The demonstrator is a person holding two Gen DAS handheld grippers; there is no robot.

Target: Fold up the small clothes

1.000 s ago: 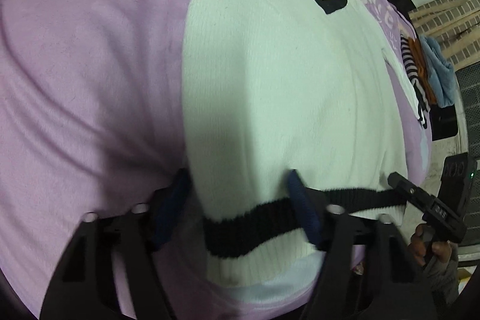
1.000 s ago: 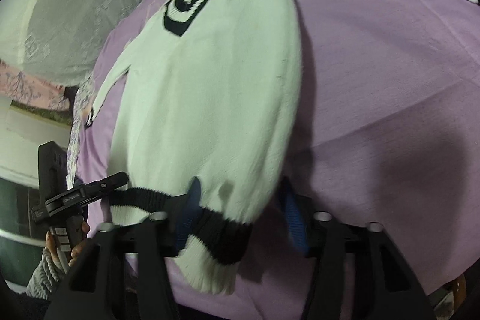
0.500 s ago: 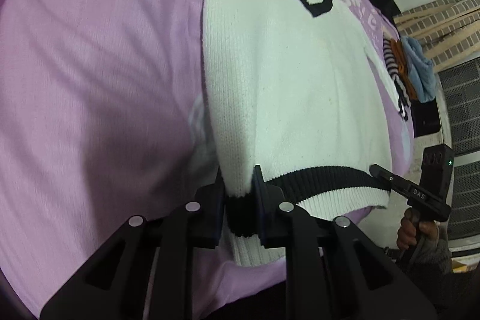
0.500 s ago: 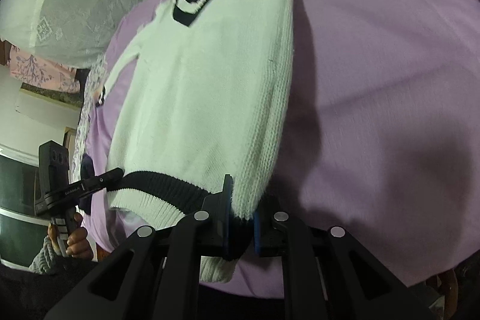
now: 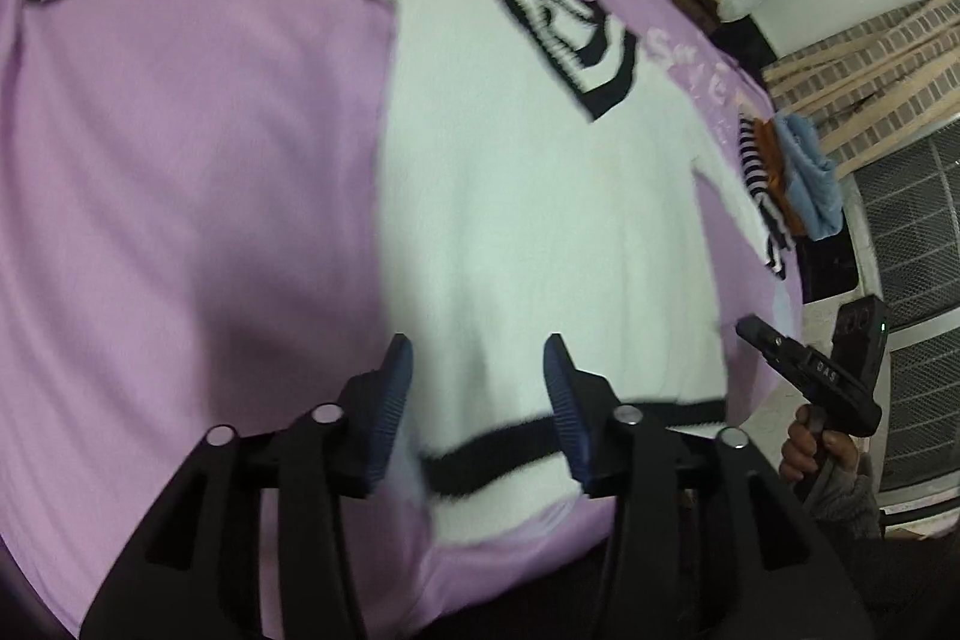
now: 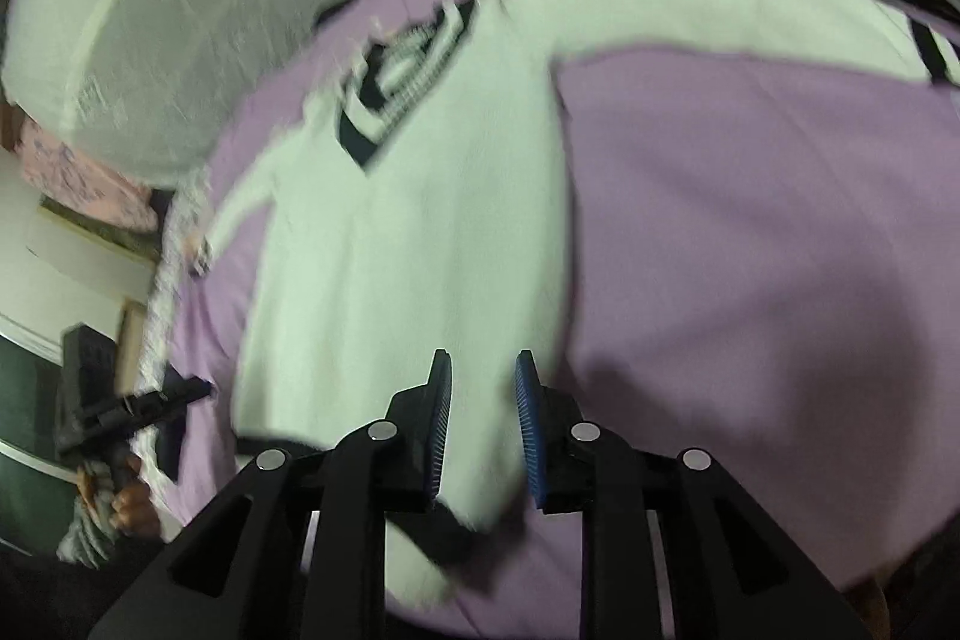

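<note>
A white knit sweater (image 5: 540, 220) with a black-striped V collar (image 5: 570, 34) and a black hem band lies flat, sleeves spread, on a purple bedsheet (image 5: 180, 160). My left gripper (image 5: 476, 346) hovers above the hem's left corner, its jaws opening, and the blue pads (image 5: 393, 388) press on nothing. In the right wrist view the same sweater (image 6: 408, 250) lies below my right gripper (image 6: 483, 358). That gripper's jaws are opening over the hem's right corner, the cloth free between them. Each view shows the other gripper beyond the bed edge: (image 5: 804, 370), (image 6: 132, 406).
A stack of folded clothes (image 5: 792, 178), striped, orange and blue, sits at the bed's far right edge. White lace fabric (image 6: 180, 10) rises behind the sheet. A brick wall and window grille (image 5: 912, 280) stand to the right. A person's hand (image 5: 816, 448) holds the right gripper.
Half a second ago both grippers were shut on the hem corners. Both have since let go, opened and lifted, and the sweater lies flat.
</note>
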